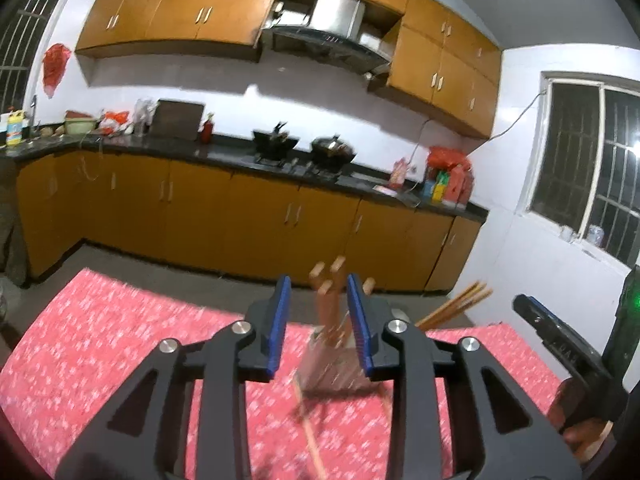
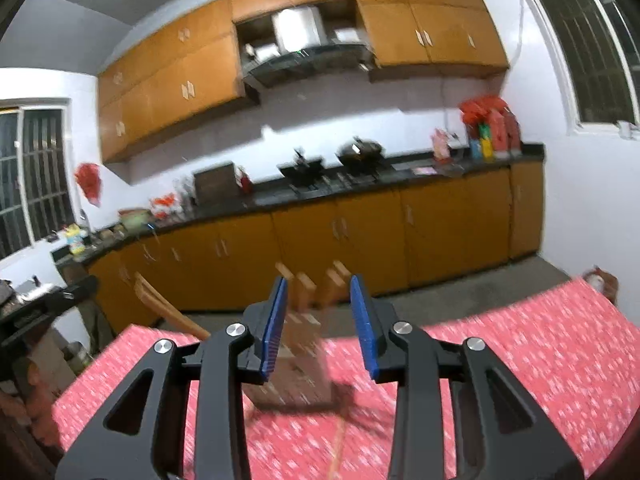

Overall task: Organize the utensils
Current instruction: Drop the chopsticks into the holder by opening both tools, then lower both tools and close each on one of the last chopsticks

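Left wrist view shows both grippers, left (image 1: 318,320) and right (image 2: 320,320), spread empty; holder (image 1: 336,368) mostly filled, loose chopsticks (image 1: 308,432) remain.

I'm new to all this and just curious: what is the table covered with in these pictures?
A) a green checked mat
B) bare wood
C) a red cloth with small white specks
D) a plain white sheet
C: the tablecloth under the utensil holder is red with small white specks in both wrist views.
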The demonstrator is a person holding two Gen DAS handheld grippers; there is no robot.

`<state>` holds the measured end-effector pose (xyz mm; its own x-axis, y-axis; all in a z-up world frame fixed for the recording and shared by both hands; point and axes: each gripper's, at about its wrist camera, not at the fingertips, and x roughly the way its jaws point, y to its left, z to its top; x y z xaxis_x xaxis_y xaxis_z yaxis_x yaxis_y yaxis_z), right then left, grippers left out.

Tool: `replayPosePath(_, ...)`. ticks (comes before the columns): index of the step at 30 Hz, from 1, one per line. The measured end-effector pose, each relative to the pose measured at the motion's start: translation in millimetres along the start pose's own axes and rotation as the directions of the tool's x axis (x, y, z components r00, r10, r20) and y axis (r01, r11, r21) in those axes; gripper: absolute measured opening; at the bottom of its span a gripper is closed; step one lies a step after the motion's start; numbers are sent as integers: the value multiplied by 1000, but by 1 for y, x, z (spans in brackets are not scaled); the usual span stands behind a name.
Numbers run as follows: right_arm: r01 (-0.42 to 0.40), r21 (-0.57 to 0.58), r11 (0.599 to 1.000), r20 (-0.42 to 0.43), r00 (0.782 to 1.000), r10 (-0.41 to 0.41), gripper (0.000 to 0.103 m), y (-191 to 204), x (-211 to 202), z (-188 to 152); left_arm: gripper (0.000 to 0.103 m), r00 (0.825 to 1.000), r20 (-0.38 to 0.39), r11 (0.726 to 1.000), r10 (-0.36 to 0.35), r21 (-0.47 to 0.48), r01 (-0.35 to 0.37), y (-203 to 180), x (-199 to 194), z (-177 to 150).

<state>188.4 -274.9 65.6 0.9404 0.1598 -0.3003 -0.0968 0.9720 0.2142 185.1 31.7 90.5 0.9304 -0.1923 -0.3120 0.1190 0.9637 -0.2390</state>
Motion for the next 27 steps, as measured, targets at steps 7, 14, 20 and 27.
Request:
replayPosePath(7,69,42,997,-328,943,-52,34,-29,44,-79,33,971,-211,993,116,13,-116,31,24,-75)
replayPosePath(14,-9,35,999,-510,860,25,34,-9,64,-144,34,905,-401,990,141,32,-140,38,54,-140)
replayPosePath(20,-7,-10,1000,-546,838,1,27,7,72,-164,39,892,-437,994,113,37,-108,29,57,-158)
replayPosePath(27,33,-35,999,-537,842,-47,7,2,76,-165,39,880,-468,997,79,39,-68,10,66,-166)
